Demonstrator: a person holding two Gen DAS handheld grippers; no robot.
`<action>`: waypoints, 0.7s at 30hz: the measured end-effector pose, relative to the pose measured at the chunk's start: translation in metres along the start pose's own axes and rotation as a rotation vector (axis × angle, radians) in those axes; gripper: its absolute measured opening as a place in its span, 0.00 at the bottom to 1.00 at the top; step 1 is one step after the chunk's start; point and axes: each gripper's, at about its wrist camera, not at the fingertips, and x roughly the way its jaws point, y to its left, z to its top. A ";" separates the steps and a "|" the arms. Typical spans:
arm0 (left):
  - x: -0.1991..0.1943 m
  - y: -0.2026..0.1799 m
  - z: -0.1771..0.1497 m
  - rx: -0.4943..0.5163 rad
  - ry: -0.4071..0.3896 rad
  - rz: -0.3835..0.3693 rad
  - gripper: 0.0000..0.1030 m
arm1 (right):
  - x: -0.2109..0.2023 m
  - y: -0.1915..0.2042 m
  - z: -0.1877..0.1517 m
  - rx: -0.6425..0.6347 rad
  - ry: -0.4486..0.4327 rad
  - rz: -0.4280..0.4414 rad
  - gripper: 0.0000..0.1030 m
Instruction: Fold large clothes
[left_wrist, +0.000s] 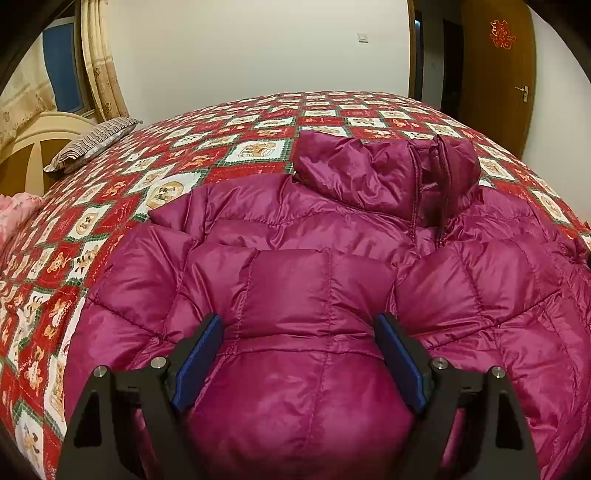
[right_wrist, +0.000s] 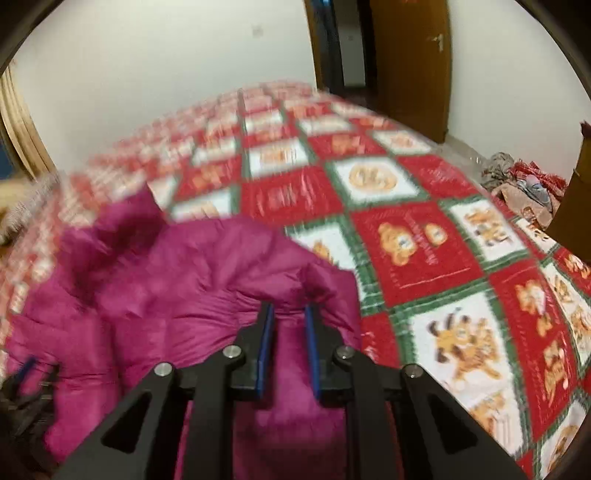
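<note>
A bed under a red, white and green cartoon-print quilt (left_wrist: 155, 173) gives the broad flat surface a bulky fold needs; the magenta down jacket (left_wrist: 295, 266) lies spread on it, hood (left_wrist: 369, 166) towards the far side; the left gripper (left_wrist: 299, 328), jaws spread wide, hangs over a puffy panel, gripping nothing; the right gripper (right_wrist: 289, 314), jaws nearly together, pinches a ridge of jacket fabric at its right edge, probably to draw that side inward.
</note>
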 end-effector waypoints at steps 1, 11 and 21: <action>0.000 0.000 0.000 0.001 0.000 0.001 0.83 | -0.003 -0.004 -0.005 0.020 0.015 0.009 0.17; -0.002 0.003 0.001 -0.009 0.001 -0.023 0.83 | 0.012 -0.010 -0.025 0.029 0.103 0.014 0.16; -0.041 0.064 0.035 -0.109 -0.106 -0.027 0.83 | -0.019 0.039 0.016 -0.031 0.030 0.063 0.24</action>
